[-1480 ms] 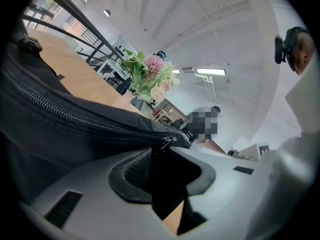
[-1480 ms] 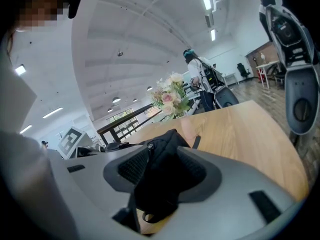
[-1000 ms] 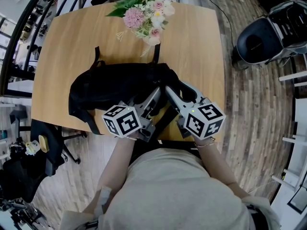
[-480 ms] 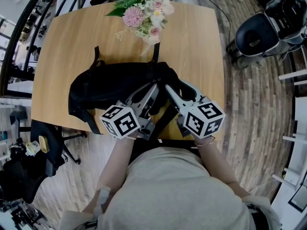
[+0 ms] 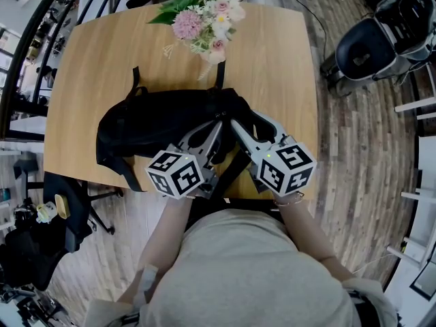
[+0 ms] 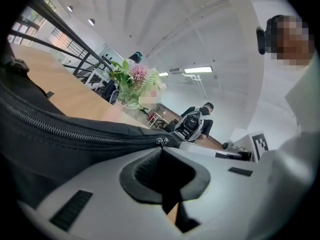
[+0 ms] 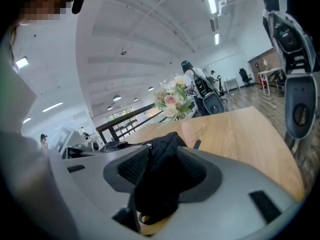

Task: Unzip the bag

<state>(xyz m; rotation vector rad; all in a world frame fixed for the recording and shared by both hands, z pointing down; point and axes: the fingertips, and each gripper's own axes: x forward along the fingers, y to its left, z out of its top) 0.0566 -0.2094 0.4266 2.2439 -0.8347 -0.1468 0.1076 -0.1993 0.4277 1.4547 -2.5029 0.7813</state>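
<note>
Head view: the black bag (image 5: pixel 157 125) lies on the wooden tabletop (image 5: pixel 272 67), on my side of the flowers (image 5: pixel 204 22) and clear of them. Both claws meet at the part of the bag farthest from the flowers, close to the tabletop's near edge.

Left claw (image 6: pixel 161 150): jaws fully together. The metal zipper pull (image 6: pixel 161 141) sits right at their tips, and I judge its tab to be pinched between the pads, though the tab itself is hidden. The zip teeth (image 6: pixel 60 129) run away from the pull in a closed line, so no unzipping has been done.

Right claw (image 7: pixel 164 151): jaws standing wide but clamped on a thick fold of the bag's black fabric, which fills the gap between the pads.

Hazards, in my judgement:
- The hold on the pull is at the very tips. A pull off the line of the teeth could slip the tab free.
- If the fold works out of the right claw, the whole bag will follow the pull instead of opening.
- The bunched fabric is close to the slider and could be drawn in and jam it.
- The bag is far from the flowers but near my edge, so a hard tug towards me could slide it off.
</note>
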